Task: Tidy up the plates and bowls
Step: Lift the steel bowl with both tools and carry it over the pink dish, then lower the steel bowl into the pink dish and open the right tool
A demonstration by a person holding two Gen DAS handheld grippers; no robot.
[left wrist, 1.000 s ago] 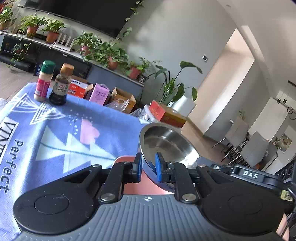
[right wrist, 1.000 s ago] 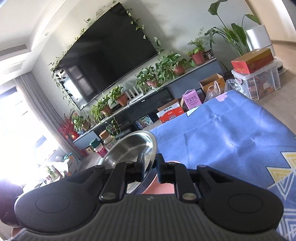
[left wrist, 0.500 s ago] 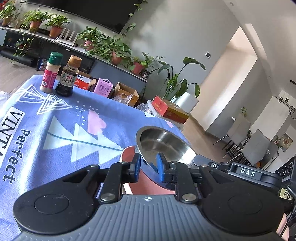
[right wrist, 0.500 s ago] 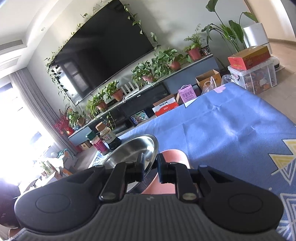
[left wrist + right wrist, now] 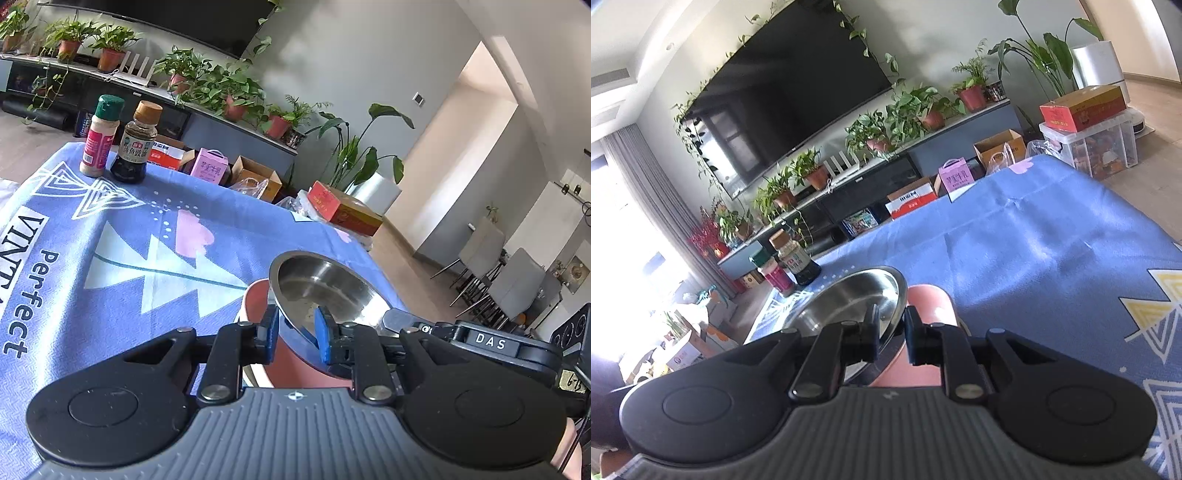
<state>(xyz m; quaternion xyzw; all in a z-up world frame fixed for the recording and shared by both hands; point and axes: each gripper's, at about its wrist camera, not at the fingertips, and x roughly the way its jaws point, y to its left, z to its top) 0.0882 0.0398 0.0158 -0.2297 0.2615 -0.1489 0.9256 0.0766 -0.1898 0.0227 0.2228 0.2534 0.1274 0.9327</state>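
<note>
At the bottom centre of the left wrist view, the left gripper (image 5: 295, 334) straddles the near rim of the steel bowl (image 5: 317, 284); its jaws are opening, the blue pads (image 5: 324, 338) standing wider apart than a second ago, with a visible gap on the left pad's side, so the rim sits between them without being pinched. Just beneath the steel bowl, a pink bowl (image 5: 258, 299) shows more of its wall and rim than before, and the steel bowl now appears set into it, tilted. In the right wrist view, the right gripper (image 5: 891, 334) at lower centre has its fingers close together around the steel bowl's (image 5: 849, 295) right edge; whether the pads press on it cannot be told. The pink bowl (image 5: 932, 299) peeks out just right of the fingers, more exposed than a second ago. Both bowls rest on the blue patterned tablecloth (image 5: 110, 258), which fills more of each frame now. Farther back, at the upper left of the left view, a green-capped spice bottle (image 5: 99, 142) and a dark sauce bottle (image 5: 135, 147) stand side by side near the cloth's far edge.
</note>
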